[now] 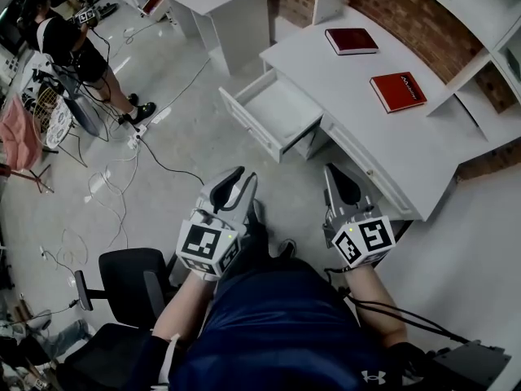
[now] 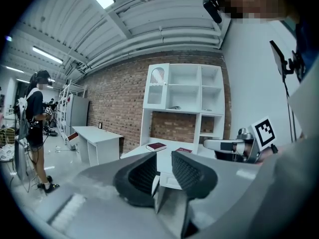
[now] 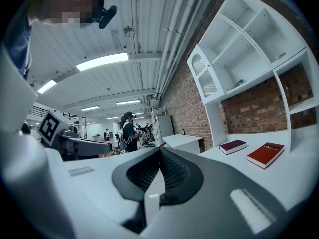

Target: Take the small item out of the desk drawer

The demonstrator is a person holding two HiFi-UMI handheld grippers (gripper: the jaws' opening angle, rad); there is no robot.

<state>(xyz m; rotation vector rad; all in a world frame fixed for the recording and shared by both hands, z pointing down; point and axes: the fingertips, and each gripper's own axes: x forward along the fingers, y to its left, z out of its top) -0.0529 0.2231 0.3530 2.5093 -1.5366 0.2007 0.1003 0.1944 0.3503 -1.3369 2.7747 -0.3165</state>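
The white desk (image 1: 358,112) has its drawer (image 1: 277,112) pulled out toward the floor; no small item shows on its pale bottom. Both grippers hover low in the head view, well short of the drawer. My left gripper (image 1: 238,179) (image 2: 162,159) is open, with a narrow gap between its ribbed pads and nothing in it. To its right, my right gripper (image 1: 338,177) (image 3: 159,152) is shut with its tips touching and holds nothing. In the left gripper view the drawer front (image 2: 167,180) appears through the gap.
Two red books (image 1: 352,41) (image 1: 398,91) lie on the desk top under a white shelf unit (image 1: 480,47). A black office chair (image 1: 122,279) stands at my left. Cables (image 1: 122,169) trail over the floor. A second white desk (image 1: 220,6) and a person (image 1: 69,39) are farther off.
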